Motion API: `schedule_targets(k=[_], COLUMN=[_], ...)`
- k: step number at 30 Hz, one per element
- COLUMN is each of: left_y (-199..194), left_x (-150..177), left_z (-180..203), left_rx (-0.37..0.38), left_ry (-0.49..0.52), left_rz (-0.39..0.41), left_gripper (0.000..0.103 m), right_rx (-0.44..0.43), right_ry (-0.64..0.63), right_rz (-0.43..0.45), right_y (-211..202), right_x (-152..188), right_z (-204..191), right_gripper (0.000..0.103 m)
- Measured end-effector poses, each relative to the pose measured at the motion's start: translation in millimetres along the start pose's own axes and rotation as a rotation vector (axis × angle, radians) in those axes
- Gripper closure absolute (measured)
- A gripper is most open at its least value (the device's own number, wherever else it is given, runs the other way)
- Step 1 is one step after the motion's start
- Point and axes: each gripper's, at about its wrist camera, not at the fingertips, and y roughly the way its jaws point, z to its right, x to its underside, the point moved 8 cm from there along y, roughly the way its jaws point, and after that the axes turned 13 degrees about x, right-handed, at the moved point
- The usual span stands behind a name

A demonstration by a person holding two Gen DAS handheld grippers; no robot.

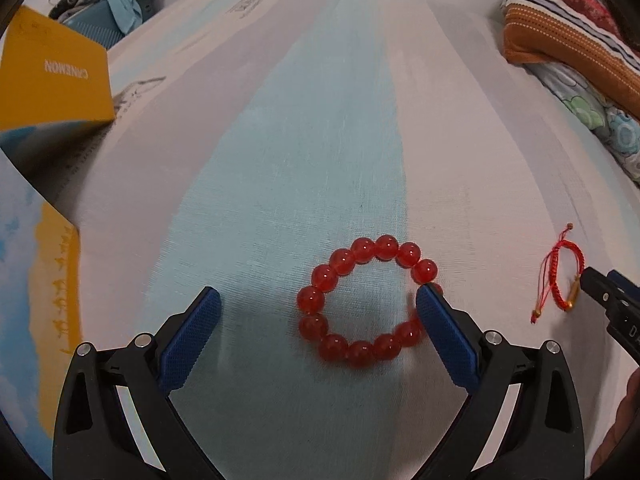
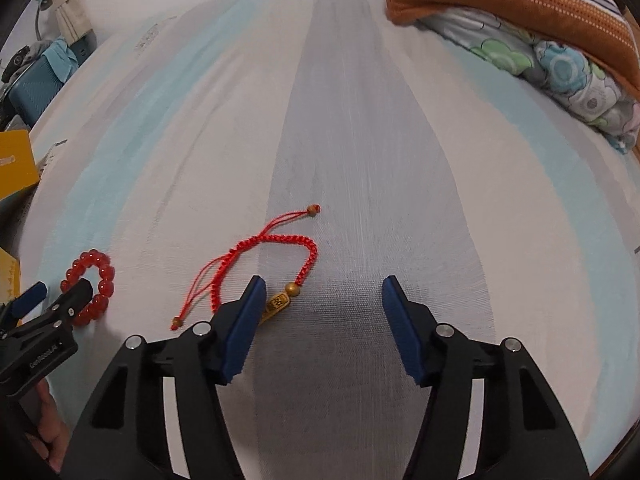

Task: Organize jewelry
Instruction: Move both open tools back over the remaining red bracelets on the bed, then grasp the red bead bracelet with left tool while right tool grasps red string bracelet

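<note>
1. Left wrist view: the left gripper (image 1: 318,298) hangs low over the striped sheet (image 1: 280,140) with its jaws spread wide and nothing pinched. The red bead bracelet (image 1: 366,300) lies flat on the blue stripe. Most of its ring sits between the two fingers, but the right finger's tip overlaps the ring's right side, over or inside the loop.

2. Risk here, as I judge it: if the jaws close from this placement, the right pad may push the beads sideways or catch only one side of the ring, so the round beads roll out and the bracelet skids on the cloth.

3. At this view's right edge the red cord bracelet (image 1: 562,276) lies well apart from the beads, with the right gripper's dark tip beside its gold charm.

4. Right wrist view: the right gripper (image 2: 322,294) has its jaws partly spread, gripping nothing. The red cord bracelet (image 2: 272,264) lies on a grey stripe, mostly left of the gap. Its gold charm (image 2: 276,304) sits just against the left finger's inner face.

5. Risk here: closing now would likely nip only the charm or nothing, and the thin, slack cord could slip out or snag and drag.

6. The bead bracelet (image 2: 90,280) shows far left, under the left gripper's tip.
</note>
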Motion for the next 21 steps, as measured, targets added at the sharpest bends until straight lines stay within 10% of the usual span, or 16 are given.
schedule_targets(k=[9,21], left_y=[5.4,-4.8], left_x=[1.7,13.0], left_z=[-8.0,-4.8], left_rx=[0.000,0.003], left_ry=[-0.012,0.023], left_rz=[-0.007,-0.027], left_gripper=[0.018,0.087], right_rx=[-0.043,-0.038], right_ry=[-0.006,-0.032], right_rz=[-0.038,-0.041], right_y=[8.3,3.8], right_x=[0.7,7.3], right_z=[-15.4,-27.0], right_gripper=[0.063,0.094])
